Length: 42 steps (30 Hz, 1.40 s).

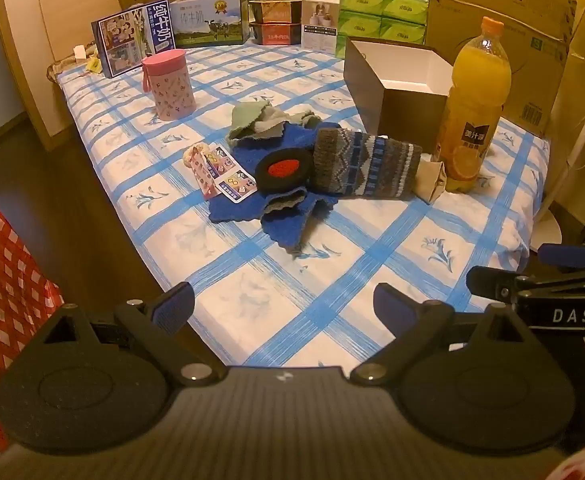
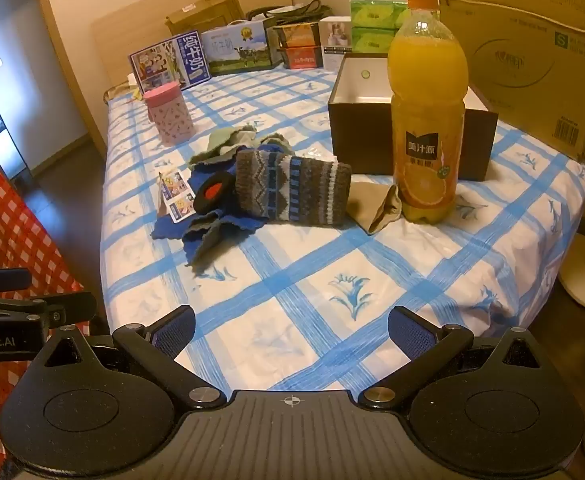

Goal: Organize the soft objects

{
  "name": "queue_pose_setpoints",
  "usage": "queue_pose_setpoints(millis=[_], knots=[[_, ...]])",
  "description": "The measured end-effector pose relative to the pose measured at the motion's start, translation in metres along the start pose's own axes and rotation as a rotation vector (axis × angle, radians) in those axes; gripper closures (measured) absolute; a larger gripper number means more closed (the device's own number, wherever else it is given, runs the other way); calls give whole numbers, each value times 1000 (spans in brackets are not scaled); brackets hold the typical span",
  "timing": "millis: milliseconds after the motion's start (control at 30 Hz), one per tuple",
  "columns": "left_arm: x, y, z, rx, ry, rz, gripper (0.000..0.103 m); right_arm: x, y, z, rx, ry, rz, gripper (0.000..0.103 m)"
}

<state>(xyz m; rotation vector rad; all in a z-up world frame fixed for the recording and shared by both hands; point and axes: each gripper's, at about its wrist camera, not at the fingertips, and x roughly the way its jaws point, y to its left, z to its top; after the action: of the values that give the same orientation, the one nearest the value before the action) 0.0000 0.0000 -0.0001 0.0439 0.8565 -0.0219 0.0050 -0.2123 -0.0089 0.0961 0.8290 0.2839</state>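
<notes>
- Tablecloth (image 2: 332, 264), white with a blue grid, covers the whole work surface; we see every other item resting on it.
- Cardboard box (image 2: 532, 52) stands at the far right edge, behind the open dark box (image 2: 372, 152) with its white interior.
- Orange juice bottle (image 2: 426, 120) stands upright just in front of the dark box, touching the tan cloth (image 2: 372, 204) at its base.
- Knitted patterned sleeve (image 2: 292, 188) lies on its side at the centre, between the tan cloth and the blue felt cloth (image 1: 240, 204); it overlaps the blue cloth.
- Grey-green cloth (image 1: 252, 120) lies crumpled at the far edge of the blue one.
- Pink canister (image 1: 168, 84) stands upright, well apart to the left of the pile.
- Black round pad with red centre (image 1: 284, 170) rests on the blue cloth, touching the sleeve.
- Card packets (image 1: 220, 176) lie just left of the pad.
- We find the left gripper (image 1: 284, 308) spread wide and holding nothing, near the table's close edge.
- We find the right gripper (image 2: 292, 332) likewise spread wide and holding nothing.
</notes>
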Motion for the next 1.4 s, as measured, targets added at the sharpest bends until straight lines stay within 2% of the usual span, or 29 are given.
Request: queue_pose_setpoints(millis=[1400], knots=[[0,0,0,-1,-2,-2,8,-1,1,-1,2,-4,2,1]])
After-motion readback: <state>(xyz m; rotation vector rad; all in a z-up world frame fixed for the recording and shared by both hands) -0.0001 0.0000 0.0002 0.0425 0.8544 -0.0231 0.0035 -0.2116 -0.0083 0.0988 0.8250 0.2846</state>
